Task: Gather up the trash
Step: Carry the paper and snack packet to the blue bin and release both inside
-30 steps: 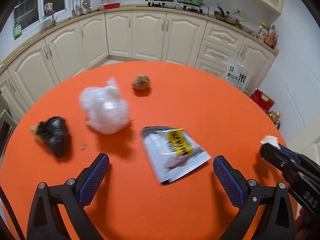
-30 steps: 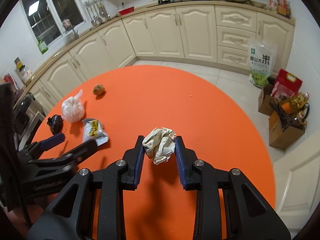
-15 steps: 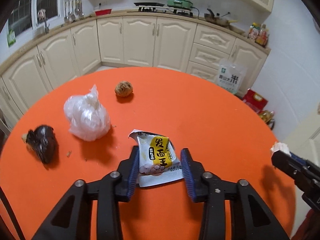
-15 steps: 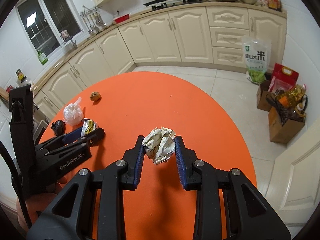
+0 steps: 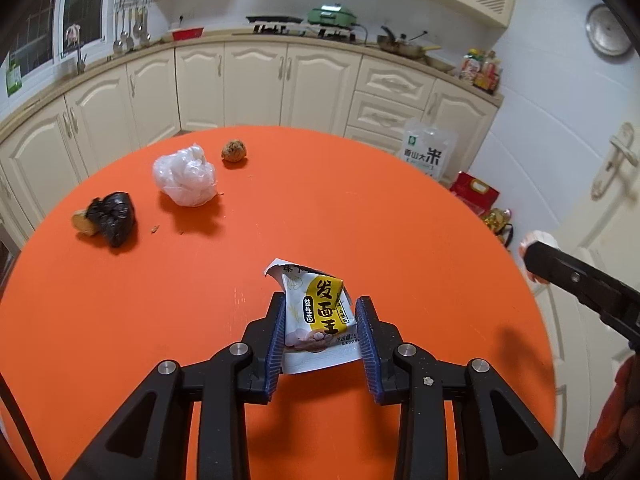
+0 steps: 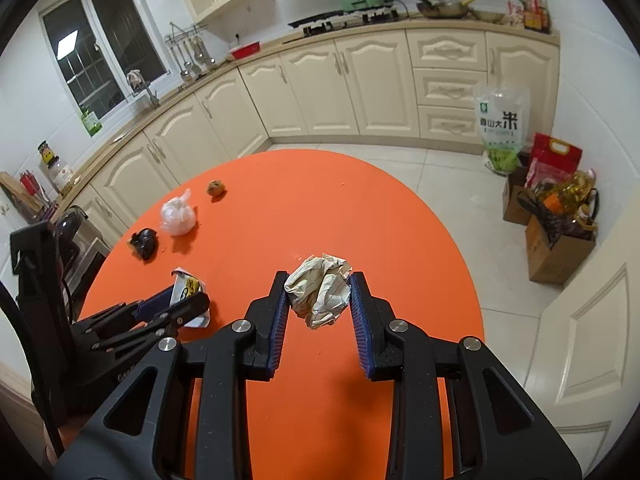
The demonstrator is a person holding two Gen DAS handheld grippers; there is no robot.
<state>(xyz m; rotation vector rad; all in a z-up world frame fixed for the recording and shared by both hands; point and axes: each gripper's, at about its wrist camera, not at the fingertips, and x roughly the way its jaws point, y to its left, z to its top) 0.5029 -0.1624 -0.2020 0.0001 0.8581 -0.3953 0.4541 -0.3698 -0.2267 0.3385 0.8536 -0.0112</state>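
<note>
Cream kitchen cabinets curve behind a round orange surface (image 5: 360, 208) on which the trash lies scattered.

From the left wrist view, nearest, at 6 o'clock, the left gripper (image 5: 320, 328) has its fingers narrowing on a white snack wrapper (image 5: 316, 320) with a yellow label and black characters; the blue pads press its two sides, and its torn top edge curls up beyond the fingertips. At 3 o'clock the right gripper (image 5: 532, 252) reaches in from the edge of the view, a pale scrap at its tip. Farther out, at 10 o'clock, lies a crumpled black bag (image 5: 114, 218) with a brownish bit against its left side. Beyond it, toward 11 o'clock, sits a knotted clear plastic bag (image 5: 186, 178); whatever it holds cannot be made out. Just past that lies a small brown ball (image 5: 234, 151). All three are well apart from the wrapper, with bare orange between.

From the right wrist view, the right gripper (image 6: 318, 300) has its fingers set narrow, clamping a crumpled wad of beige paper (image 6: 320, 292) above the surface. At 9 o'clock the left gripper (image 6: 176, 304) shows with the wrapper (image 6: 188, 284) in its fingers.

On the floor at 2 o'clock stand a rice bag (image 6: 500, 128), a red package (image 6: 554, 160) and brown paper bags (image 6: 554, 248) stuffed with bottles.
</note>
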